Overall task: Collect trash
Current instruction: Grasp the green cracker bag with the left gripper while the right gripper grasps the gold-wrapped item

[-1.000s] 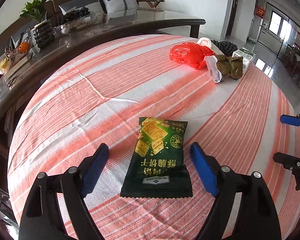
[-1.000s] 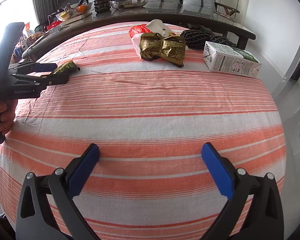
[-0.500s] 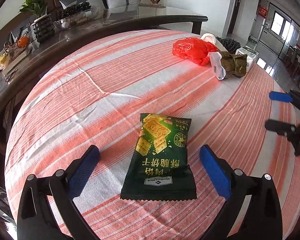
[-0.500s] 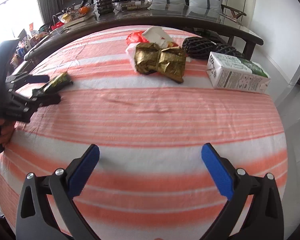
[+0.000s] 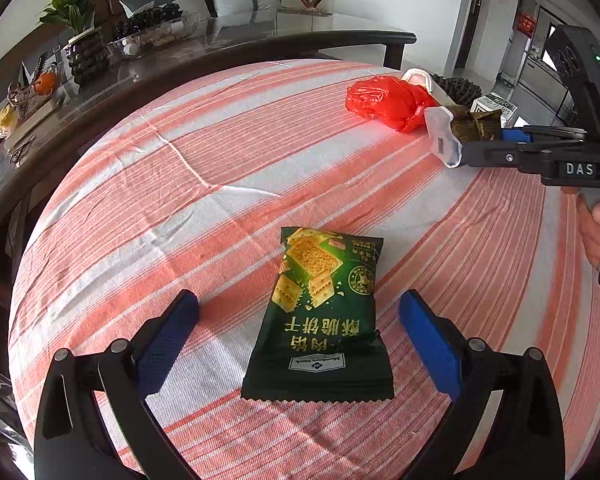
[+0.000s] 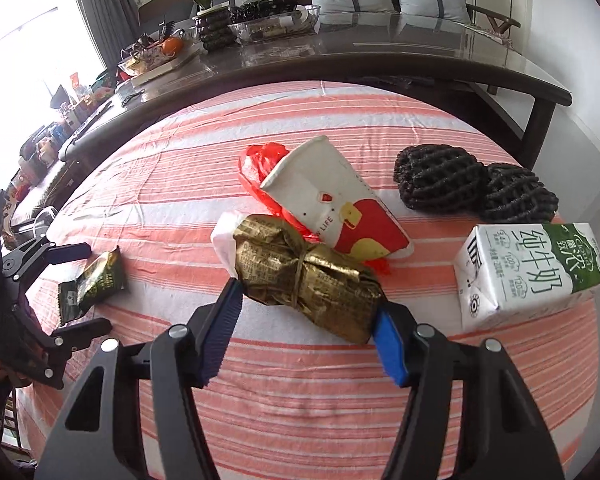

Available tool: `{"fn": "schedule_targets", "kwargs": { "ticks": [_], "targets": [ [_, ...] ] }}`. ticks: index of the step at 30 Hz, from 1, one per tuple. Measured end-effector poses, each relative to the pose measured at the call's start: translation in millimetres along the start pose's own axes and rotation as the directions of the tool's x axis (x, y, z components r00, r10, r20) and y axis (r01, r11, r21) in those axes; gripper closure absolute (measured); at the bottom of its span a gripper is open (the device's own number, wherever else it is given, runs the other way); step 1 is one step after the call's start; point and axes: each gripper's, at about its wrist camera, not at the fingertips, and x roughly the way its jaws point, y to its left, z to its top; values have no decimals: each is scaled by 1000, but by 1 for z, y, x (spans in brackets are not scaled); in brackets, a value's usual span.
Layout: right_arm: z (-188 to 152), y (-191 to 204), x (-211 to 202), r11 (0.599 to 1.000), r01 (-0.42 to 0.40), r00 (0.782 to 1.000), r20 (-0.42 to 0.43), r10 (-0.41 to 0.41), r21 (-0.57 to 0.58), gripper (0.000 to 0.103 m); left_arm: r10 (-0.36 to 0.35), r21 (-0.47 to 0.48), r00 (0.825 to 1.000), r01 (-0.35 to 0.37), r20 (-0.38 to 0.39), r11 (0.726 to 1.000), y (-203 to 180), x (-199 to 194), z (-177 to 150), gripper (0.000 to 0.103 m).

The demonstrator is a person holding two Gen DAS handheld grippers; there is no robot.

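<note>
A dark green cracker packet (image 5: 320,320) lies flat on the striped tablecloth (image 5: 220,168), between the open fingers of my left gripper (image 5: 298,336); it also shows in the right wrist view (image 6: 94,280). My right gripper (image 6: 308,312) is open with its fingers on either side of a crumpled gold-brown wrapper bundle (image 6: 308,280), not closed on it. Behind the bundle lie a white and red paper cup (image 6: 336,204) on its side and a red plastic bag (image 5: 388,100). A milk carton (image 6: 528,272) lies to the right.
Two black foam nets (image 6: 472,184) lie at the far right of the cloth. A dark glass table (image 6: 340,56) behind holds a plant, a fruit bowl and clutter. The person's hand (image 5: 596,232) holds the right gripper at the left view's right edge.
My right gripper has moved forward across the table to the gold-brown bundle, which now sits between its fingers. My left gripper has stayed open around the cracker packet.
</note>
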Motion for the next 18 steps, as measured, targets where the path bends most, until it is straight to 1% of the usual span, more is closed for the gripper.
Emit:
{"fn": "schedule_targets", "kwargs": {
  "ticks": [1, 2, 3, 4, 6, 7, 9, 10, 12, 14, 16, 17, 18],
  "targets": [
    [-4, 3, -5, 1000, -10, 1000, -4, 10, 20, 44, 0, 0, 1000, 0, 0, 1000, 0, 0, 0, 4],
    [-9, 5, -12, 997, -44, 999, -7, 44, 60, 44, 0, 0, 1000, 0, 0, 1000, 0, 0, 0, 4],
    [-15, 6, -18, 991, -74, 997, -17, 76, 115, 44, 0, 0, 1000, 0, 0, 1000, 0, 0, 0, 4],
    [-22, 7, -24, 981, -85, 995, -40, 93, 176, 44, 1, 0, 1000, -1, 0, 1000, 0, 0, 0, 4],
    [-41, 7, -34, 956, -79, 984, -130, 120, 282, 44, 1, 0, 1000, -1, 0, 1000, 0, 0, 0, 4],
    [-49, 9, -40, 953, -60, 978, -175, 116, 298, 43, 0, 0, 1000, 0, 0, 1000, 0, 0, 0, 4],
    [-60, 11, -52, 943, -35, 967, -226, 116, 332, 42, 1, 0, 1000, -1, 0, 1000, 0, 0, 0, 4],
    [-66, 6, -55, 924, -26, 961, -243, 128, 382, 41, 0, 0, 1000, 0, 0, 1000, 0, 0, 0, 4],
    [-76, -4, -60, 865, -34, 952, -247, 181, 500, 39, 1, 0, 1000, -1, 0, 1000, 0, 0, 0, 4],
    [-81, -5, -63, 822, -101, 941, -214, 261, 560, 38, 0, 0, 1000, 0, 0, 1000, 0, 0, 0, 4],
    [-88, -4, -66, 764, -160, 926, -173, 336, 625, 32, 0, 0, 1000, 0, 0, 1000, 0, 0, 0, 4],
    [-91, -3, -68, 735, -192, 919, -145, 368, 650, 27, 0, 0, 1000, 0, 0, 1000, 0, 0, 0, 4],
    [-92, -1, -71, 724, -210, 915, -129, 382, 657, 27, 0, 0, 1000, 0, 0, 1000, 0, 0, 0, 4]
  ]
}}
